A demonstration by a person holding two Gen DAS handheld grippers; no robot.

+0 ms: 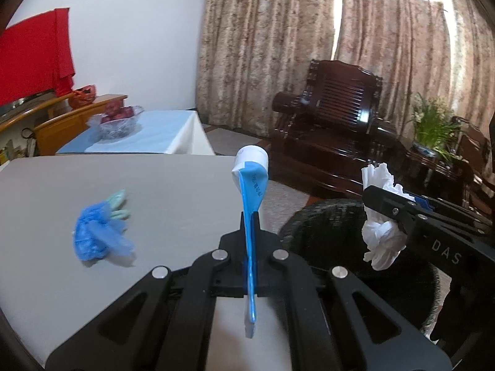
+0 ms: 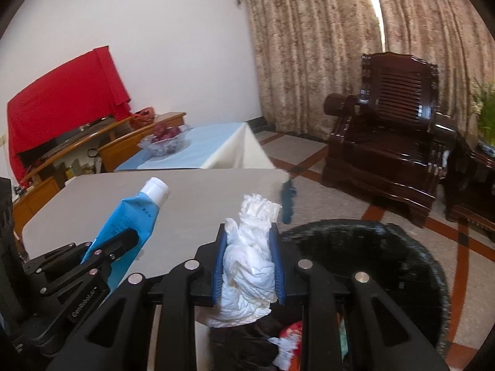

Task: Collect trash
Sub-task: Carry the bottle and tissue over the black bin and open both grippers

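Note:
My left gripper is shut on a flattened blue tube with a white cap, held upright over the grey table's right edge. My right gripper is shut on a crumpled white tissue between its blue pads. It hangs beside the table, near the rim of the black bin. The left wrist view shows the right gripper with the tissue over the bin. The right wrist view shows the left gripper and the tube. A crumpled blue cover with green bits lies on the table.
Red and white wrappers lie inside the bin. A dark wooden armchair stands beyond it, with a potted plant to its right. A low table with a fruit bowl stands behind the grey table. A dark blue object hangs at the table's far corner.

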